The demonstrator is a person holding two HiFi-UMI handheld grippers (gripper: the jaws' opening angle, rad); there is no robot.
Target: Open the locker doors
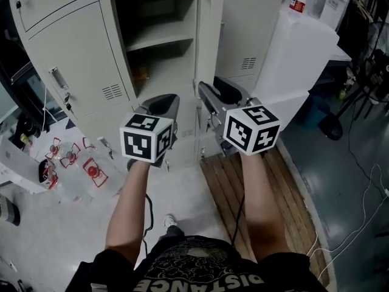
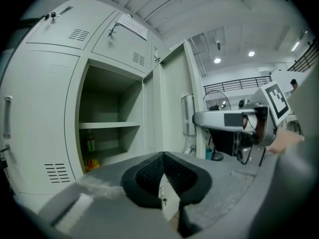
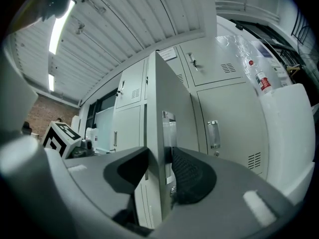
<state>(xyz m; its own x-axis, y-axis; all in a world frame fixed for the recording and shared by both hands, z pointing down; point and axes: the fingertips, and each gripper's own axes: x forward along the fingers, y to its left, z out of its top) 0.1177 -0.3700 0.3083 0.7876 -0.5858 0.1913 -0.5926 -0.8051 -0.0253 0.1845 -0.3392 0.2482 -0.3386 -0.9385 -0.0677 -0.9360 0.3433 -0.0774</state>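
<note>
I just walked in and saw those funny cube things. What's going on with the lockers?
A person is holding a gripper in each hand in front of grey lockers. The right gripper is clamped on the edge of the open locker door, so you can see the shelf inside. The left gripper is shut and holds nothing. The left locker door is closed.

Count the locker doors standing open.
1: the tall door just right of the shelved compartment, with its free edge gripped between the right gripper's jaws. More may be hidden lower down.
</note>
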